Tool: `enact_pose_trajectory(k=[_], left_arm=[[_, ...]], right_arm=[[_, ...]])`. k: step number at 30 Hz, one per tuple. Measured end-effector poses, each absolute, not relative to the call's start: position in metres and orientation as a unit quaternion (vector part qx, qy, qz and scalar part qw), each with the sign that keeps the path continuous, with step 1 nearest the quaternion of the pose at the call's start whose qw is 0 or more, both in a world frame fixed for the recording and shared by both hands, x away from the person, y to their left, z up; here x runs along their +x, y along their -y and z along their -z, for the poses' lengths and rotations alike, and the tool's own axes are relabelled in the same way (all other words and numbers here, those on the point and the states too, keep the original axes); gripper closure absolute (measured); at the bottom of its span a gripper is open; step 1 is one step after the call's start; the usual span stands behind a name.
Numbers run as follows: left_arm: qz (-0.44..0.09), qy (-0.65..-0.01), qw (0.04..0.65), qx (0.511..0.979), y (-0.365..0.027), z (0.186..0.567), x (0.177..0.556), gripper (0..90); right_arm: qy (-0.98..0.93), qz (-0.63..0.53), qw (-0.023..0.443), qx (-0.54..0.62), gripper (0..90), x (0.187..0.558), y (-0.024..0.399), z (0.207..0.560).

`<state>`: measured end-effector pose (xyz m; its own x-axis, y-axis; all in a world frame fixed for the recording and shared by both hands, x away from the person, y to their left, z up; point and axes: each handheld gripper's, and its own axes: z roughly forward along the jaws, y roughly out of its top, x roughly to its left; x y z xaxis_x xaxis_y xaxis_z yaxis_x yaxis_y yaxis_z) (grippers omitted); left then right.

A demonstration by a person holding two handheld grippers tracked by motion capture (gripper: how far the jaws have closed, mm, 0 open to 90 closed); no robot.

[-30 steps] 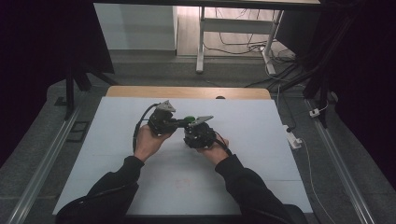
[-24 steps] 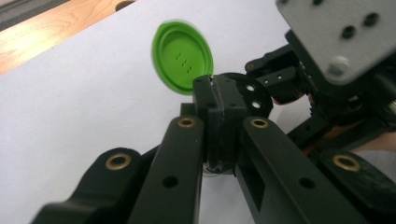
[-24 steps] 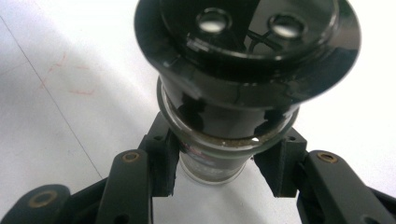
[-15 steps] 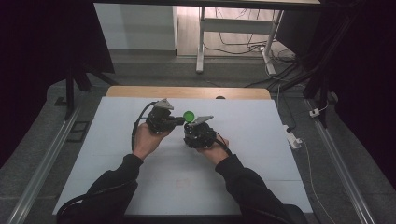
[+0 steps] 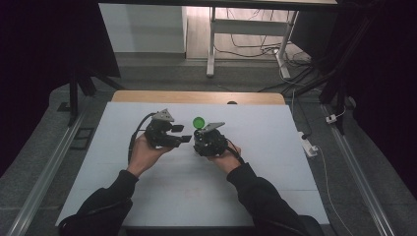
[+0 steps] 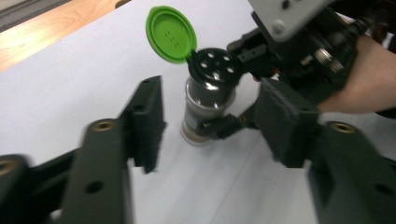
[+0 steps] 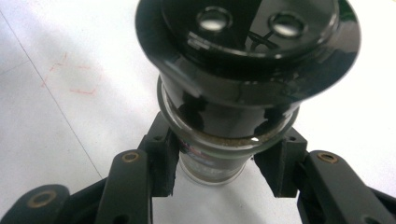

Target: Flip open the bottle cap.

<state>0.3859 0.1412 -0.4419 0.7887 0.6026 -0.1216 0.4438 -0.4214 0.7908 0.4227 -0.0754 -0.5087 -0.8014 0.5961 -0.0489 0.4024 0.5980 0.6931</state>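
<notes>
A white table (image 5: 275,162) with a wooden strip at its far edge stands in a dark room. At its middle stands a small spice jar (image 6: 208,105), upright on the white surface, with a black shaker top with holes. Its green flip lid (image 6: 171,33) is open and stands up at the far side of the top. The right gripper (image 7: 217,170) is clamped on the glass body of the jar, one pad on each side. The left gripper (image 6: 210,128) is just beside the jar; its jaws have just been opening and now stand apart, with nothing pressed between them.
</notes>
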Motion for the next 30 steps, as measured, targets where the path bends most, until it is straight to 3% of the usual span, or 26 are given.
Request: enact_pose_trajectory(k=[4, 7, 11, 17, 18, 30], left_arm=[[-0.082, -0.313, 0.438, 0.839, -0.148, 0.442, 0.376, 26.0], [-0.083, -0.314, 0.435, 0.840, -0.152, 0.442, 0.367, 21.9], [-0.071, -0.321, 0.442, 0.834, -0.160, 0.443, 0.356, 18.5], [-0.065, -0.329, 0.440, 0.833, -0.165, 0.444, 0.346, 16.3], [-0.063, -0.330, 0.438, 0.834, -0.165, 0.445, 0.343, 14.3], [-0.064, -0.342, 0.431, 0.832, -0.181, 0.447, 0.313, 6.7]], right_arm=[[-0.882, -0.349, 0.139, 0.284, 52.1, 0.422, 0.075, 0.509], [-0.883, -0.348, 0.140, 0.282, 52.0, 0.422, 0.075, 0.509], [-0.882, -0.348, 0.140, 0.284, 51.2, 0.422, 0.075, 0.509], [-0.881, -0.348, 0.132, 0.291, 42.0, 0.422, 0.078, 0.507], [-0.880, -0.351, 0.124, 0.295, 37.1, 0.422, 0.079, 0.505], [-0.878, -0.368, 0.097, 0.291, 23.8, 0.407, 0.091, 0.487]])
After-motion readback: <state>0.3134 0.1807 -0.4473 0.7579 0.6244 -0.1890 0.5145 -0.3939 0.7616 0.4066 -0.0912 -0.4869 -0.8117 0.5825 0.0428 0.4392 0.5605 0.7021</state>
